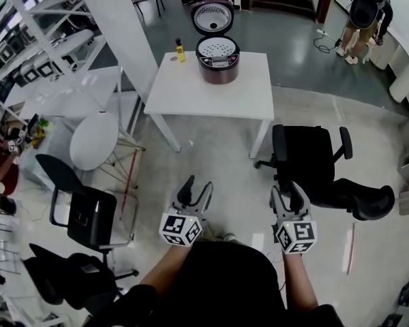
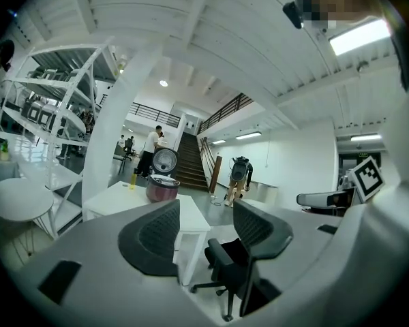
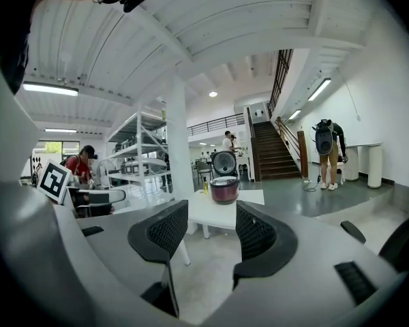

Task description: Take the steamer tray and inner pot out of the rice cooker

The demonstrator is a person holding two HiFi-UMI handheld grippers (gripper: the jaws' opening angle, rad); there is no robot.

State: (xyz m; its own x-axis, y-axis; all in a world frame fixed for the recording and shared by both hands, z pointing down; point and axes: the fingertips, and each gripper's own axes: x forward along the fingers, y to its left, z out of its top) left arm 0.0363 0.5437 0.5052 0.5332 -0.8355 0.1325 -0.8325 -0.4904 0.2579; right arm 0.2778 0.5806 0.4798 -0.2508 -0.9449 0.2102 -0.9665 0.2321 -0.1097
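Note:
A dark red rice cooker (image 1: 217, 58) stands with its lid up on a white table (image 1: 211, 94) far ahead of me; a perforated white steamer tray (image 1: 217, 48) shows in its mouth. The inner pot is hidden under it. The cooker (image 2: 162, 187) also appears small in the left gripper view, and the cooker (image 3: 224, 188) shows in the right gripper view. My left gripper (image 1: 194, 191) and right gripper (image 1: 290, 197) are held low in front of me, several steps short of the table. Both are open with nothing between their fingers.
A yellow bottle (image 1: 180, 50) stands on the table left of the cooker. A black office chair (image 1: 313, 162) sits between me and the table's right side. A round white table (image 1: 94, 140), a black chair (image 1: 85, 213) and white shelving (image 1: 34, 53) lie left. A person (image 1: 365, 16) bends at the far right.

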